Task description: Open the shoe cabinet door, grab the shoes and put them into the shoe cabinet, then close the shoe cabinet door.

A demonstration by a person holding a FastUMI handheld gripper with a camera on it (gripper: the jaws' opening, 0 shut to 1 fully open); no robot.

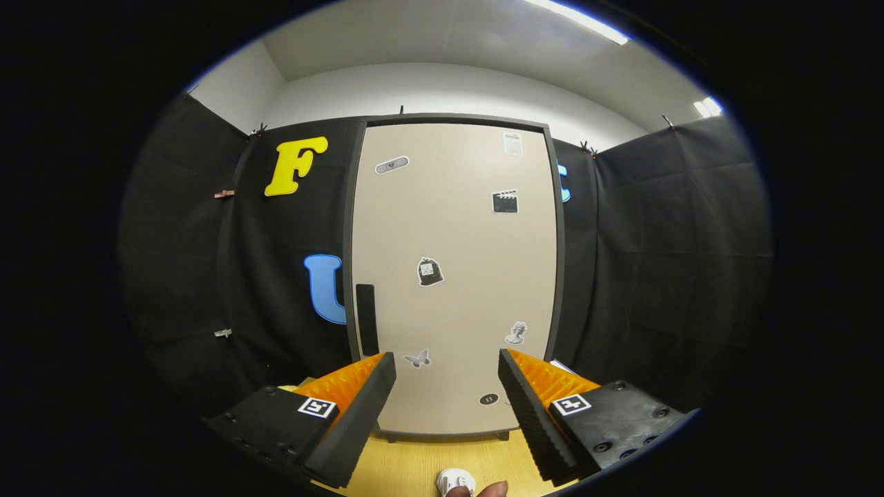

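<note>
A tall beige shoe cabinet door (456, 276) in a dark grey frame stands straight ahead of me, shut. Its black vertical handle (366, 319) runs down the door's left side, just above my left finger (359, 414). Several small stickers dot the door. My gripper (447, 366) is open, with orange and black fingers spread wide and nothing between them. The cabinet's base sits beyond the fingertips on a yellow wooden table (414, 462). A small white tip of a shoe (456, 480) peeks up between the fingers close to me, beside a person's fingertip (494, 490).
Black cloth walls (663, 276) close in the booth on both sides of the cabinet. White room walls and a ceiling light (580, 21) rise above. The wooden table stretches from the cabinet's feet back toward me.
</note>
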